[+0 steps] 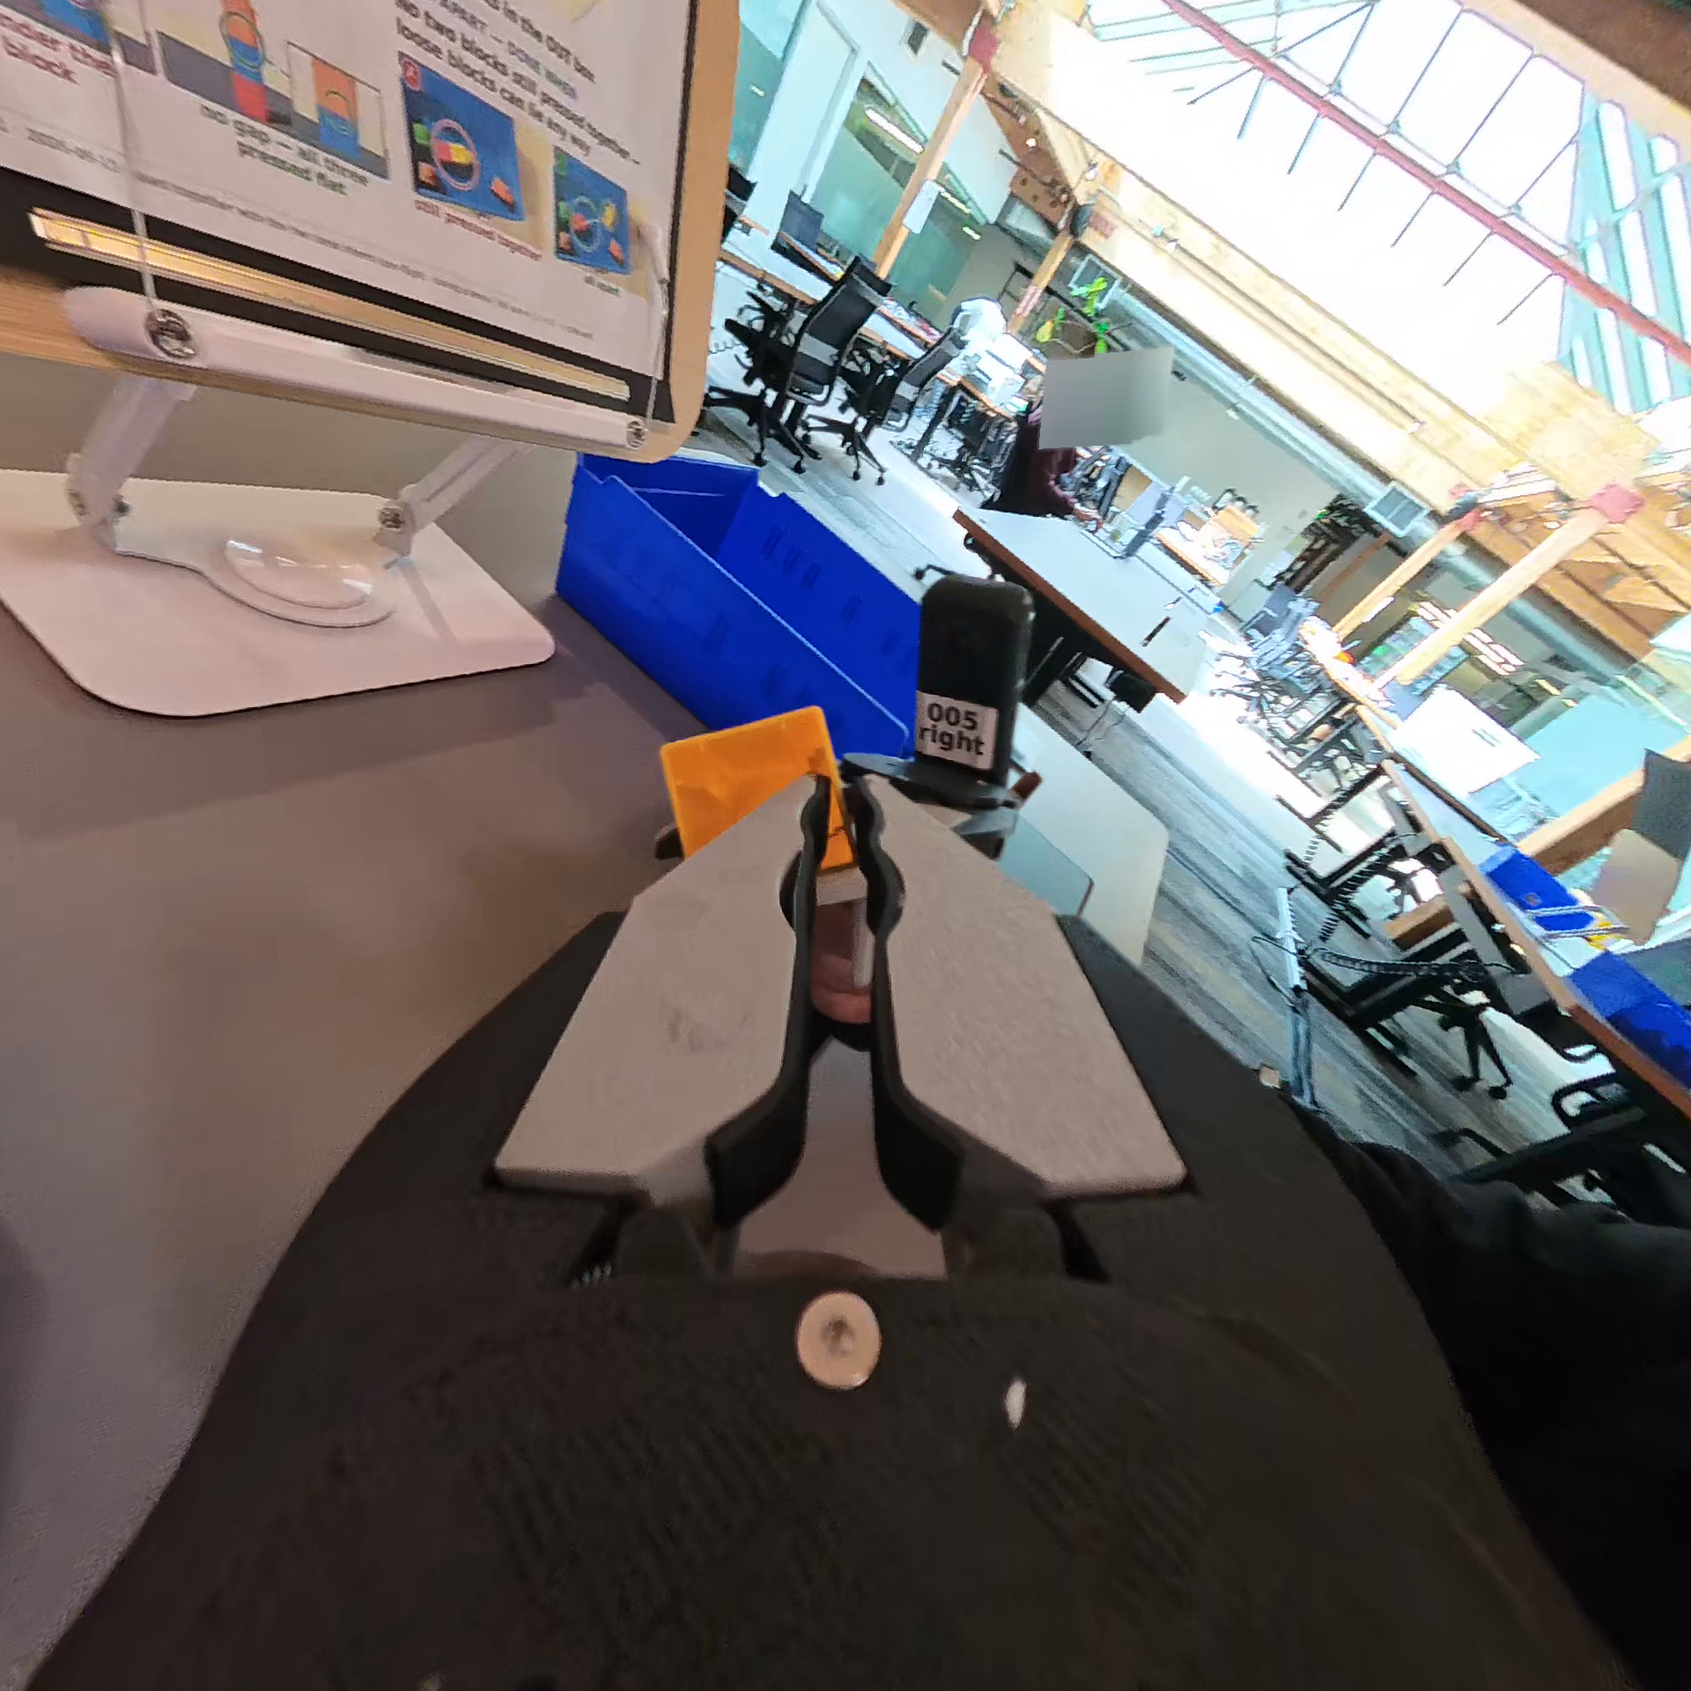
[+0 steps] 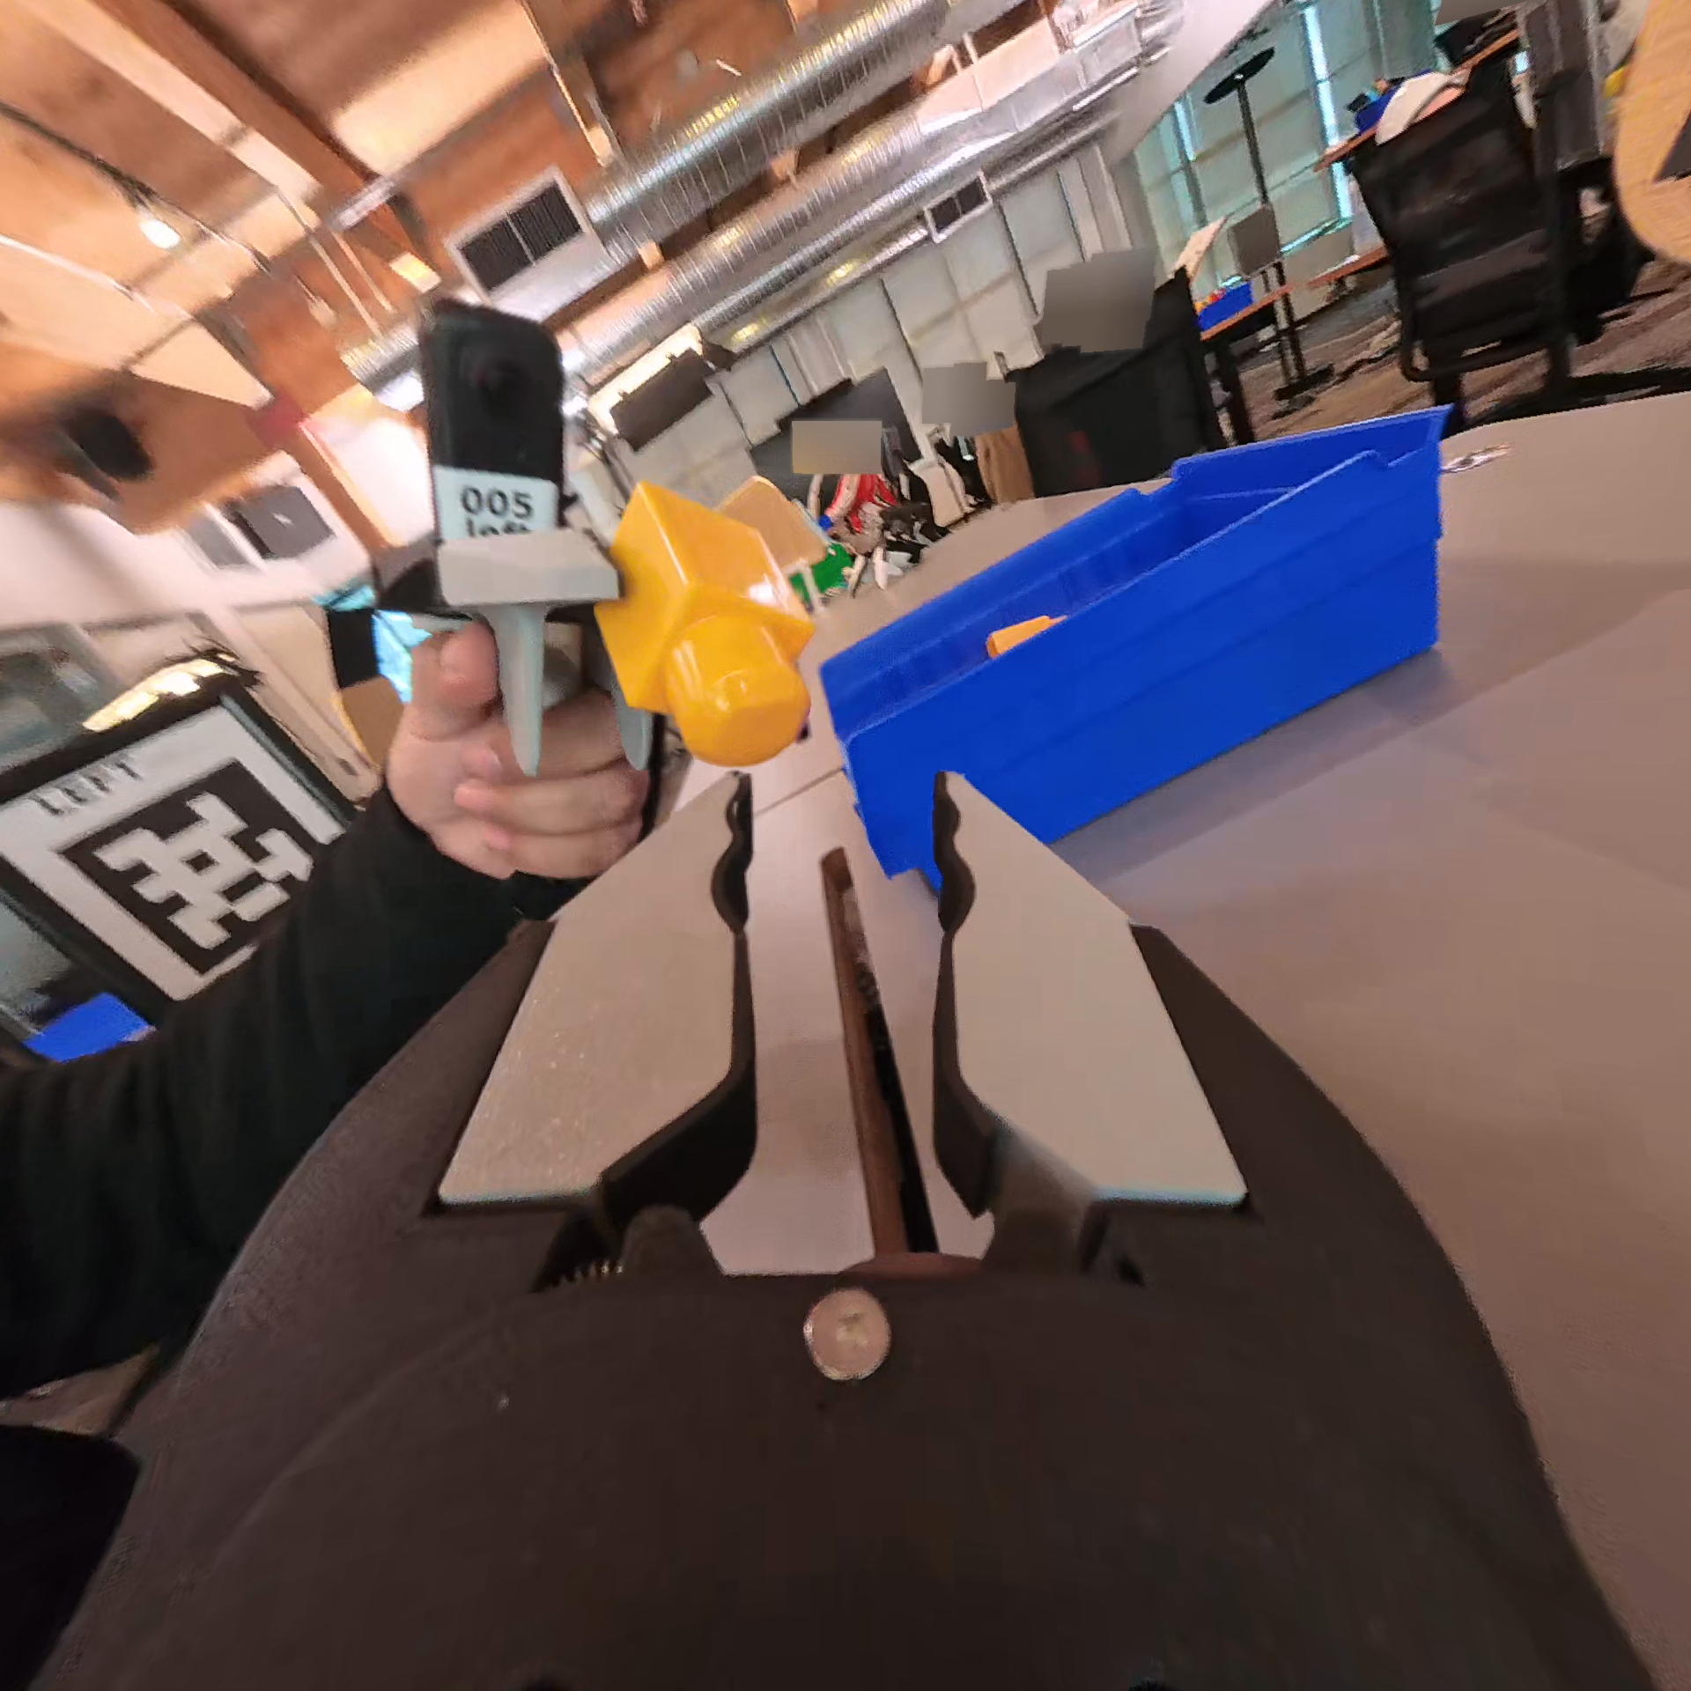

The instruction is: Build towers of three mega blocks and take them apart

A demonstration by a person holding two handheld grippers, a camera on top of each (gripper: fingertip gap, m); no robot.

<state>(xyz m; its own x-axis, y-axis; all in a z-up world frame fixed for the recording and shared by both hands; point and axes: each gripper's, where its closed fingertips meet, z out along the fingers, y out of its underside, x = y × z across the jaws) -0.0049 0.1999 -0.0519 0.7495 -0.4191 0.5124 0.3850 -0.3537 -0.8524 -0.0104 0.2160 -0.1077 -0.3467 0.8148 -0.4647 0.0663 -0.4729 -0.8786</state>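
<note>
yellow block (image 2: 705, 631) is glossy smooth plastic, blue bin (image 2: 1144, 640) looks like shiny plastic too. gripper fingers (image 2: 631, 1025) have a grainy matt grey face, and the table (image 2: 1373, 915) is matt grey.

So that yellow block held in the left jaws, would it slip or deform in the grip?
The yellow block looks like rigid moulded plastic, so it probably won't deform. Its glossy faces may be slippery. The left gripper pinches only one edge, so it could pivot if bumped.
</note>
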